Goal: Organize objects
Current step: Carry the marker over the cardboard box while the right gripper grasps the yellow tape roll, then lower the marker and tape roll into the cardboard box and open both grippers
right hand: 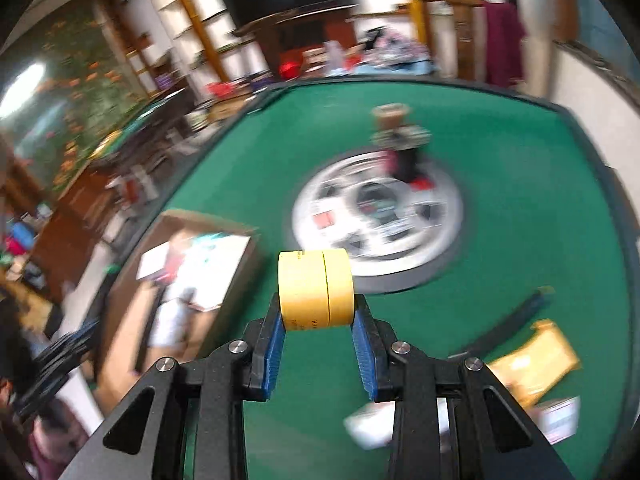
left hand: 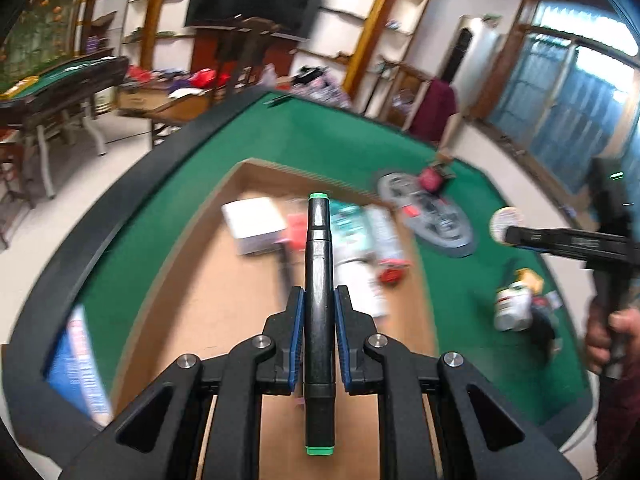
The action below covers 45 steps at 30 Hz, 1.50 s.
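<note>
Daylit, fisheye-warped, seemingly motion-blurred backgrounds.

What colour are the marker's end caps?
Green, on a black marker; clearest in the left wrist view.

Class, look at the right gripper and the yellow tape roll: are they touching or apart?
Touching. The right wrist view shows the right gripper with both blue pads pressed against the sides of the yellow tape roll, holding it above the green table.

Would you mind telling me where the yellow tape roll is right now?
In the right wrist view, the yellow tape roll is clamped in the right gripper, held above the green table, between the cardboard box and the round disc.
</note>
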Tool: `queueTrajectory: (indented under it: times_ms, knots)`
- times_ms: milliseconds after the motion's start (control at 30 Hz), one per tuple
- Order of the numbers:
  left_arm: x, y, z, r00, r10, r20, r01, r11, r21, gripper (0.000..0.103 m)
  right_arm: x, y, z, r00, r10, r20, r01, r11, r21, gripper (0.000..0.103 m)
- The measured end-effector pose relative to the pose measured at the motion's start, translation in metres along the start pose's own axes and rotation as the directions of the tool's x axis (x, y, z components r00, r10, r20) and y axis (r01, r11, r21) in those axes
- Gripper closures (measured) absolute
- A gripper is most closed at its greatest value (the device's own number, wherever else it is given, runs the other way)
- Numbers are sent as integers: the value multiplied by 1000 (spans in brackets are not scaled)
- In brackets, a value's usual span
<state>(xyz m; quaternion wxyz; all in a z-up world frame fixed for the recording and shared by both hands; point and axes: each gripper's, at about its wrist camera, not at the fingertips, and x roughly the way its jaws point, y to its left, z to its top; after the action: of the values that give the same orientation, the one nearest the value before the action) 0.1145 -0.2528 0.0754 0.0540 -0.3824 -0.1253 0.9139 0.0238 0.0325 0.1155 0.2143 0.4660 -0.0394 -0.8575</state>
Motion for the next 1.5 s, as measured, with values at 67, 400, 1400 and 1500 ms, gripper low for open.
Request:
queueTrajectory:
  times_ms: [67,400,1400,1500]
  knots:
    - [3,13,0,999,35,-22,-35,999,-5,88,11,28,-6,999,39,-22,-40,998,-39,68]
    - [28,43,2,988,95,-122,-98,995,-21,88,77,127,-16,978,145,-153,-165,978,-131,68]
    - [0,55,18,999,30,-35,-36,986,-163,26,119,153,-7,989,-48,-143,16,977,-211,52]
    - [-12,54,17,1000,15,-21,-19,982,-190,25,89,147,-4,997,-22,-72,8,979,-202,40]
